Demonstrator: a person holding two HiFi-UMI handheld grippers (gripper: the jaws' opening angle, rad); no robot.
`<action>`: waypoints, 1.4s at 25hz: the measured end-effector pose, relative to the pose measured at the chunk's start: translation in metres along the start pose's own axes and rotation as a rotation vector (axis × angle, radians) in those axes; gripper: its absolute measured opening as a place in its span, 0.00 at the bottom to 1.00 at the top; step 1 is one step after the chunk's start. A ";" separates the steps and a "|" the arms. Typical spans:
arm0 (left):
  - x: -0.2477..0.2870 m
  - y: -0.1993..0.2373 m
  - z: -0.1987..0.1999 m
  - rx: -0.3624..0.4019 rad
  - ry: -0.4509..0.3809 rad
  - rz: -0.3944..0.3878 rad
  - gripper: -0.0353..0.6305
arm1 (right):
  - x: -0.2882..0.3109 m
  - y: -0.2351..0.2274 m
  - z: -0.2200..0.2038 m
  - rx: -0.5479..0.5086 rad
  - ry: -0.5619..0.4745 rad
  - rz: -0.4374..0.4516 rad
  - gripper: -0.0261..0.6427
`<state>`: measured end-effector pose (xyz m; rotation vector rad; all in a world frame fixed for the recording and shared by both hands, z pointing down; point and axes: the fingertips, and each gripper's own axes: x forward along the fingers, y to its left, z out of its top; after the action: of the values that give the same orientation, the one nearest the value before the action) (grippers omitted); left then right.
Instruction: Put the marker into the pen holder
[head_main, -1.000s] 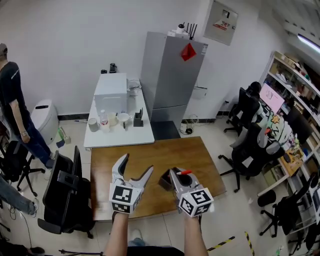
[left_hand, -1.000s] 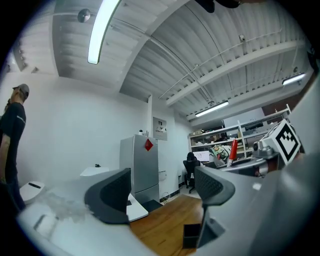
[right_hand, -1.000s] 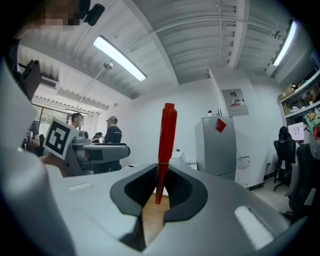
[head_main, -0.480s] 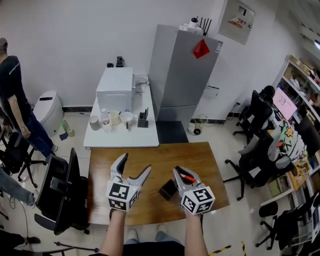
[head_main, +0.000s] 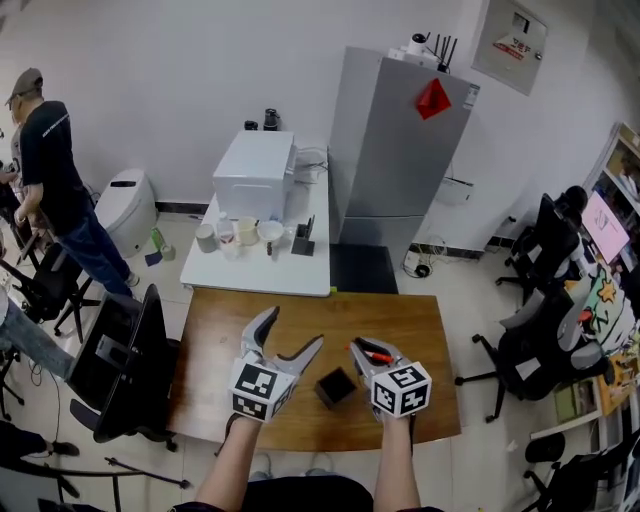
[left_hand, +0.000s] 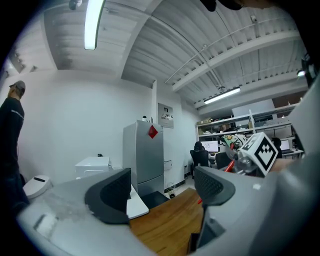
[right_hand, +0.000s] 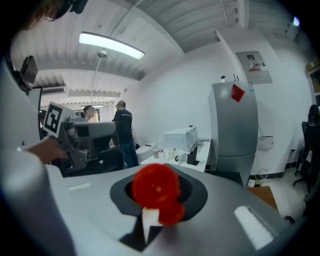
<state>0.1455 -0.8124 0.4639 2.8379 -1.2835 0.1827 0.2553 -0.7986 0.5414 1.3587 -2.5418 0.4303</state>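
A small black pen holder stands on the wooden table near its front edge, between my two grippers. My right gripper hovers just right of it and is shut on a red marker. In the right gripper view the marker's red end fills the shut jaws and points at the camera. My left gripper hangs left of the holder with its jaws open. Its dark pads have nothing between them. The right gripper's marker cube shows at the right of the left gripper view.
A white table with cups and a white box stands behind the wooden one, beside a grey fridge. A black chair is at the table's left. A person stands far left. Office chairs are at right.
The head view has swung, so the room sits differently in frame. Both grippers stay over the table's front. The right gripper now stands a little farther right of the holder, marker still held.
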 end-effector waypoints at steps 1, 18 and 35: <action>0.003 -0.002 -0.004 -0.002 0.011 0.001 0.65 | 0.007 -0.003 -0.016 -0.003 0.048 0.013 0.10; 0.003 0.007 -0.041 -0.052 0.065 0.042 0.65 | 0.059 -0.011 -0.231 0.001 0.504 -0.018 0.10; -0.043 0.035 -0.018 -0.085 -0.002 0.051 0.65 | 0.046 0.036 -0.055 -0.052 0.071 -0.053 0.20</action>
<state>0.0897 -0.8021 0.4755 2.7372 -1.3312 0.1226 0.2036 -0.7954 0.6022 1.3641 -2.4368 0.3923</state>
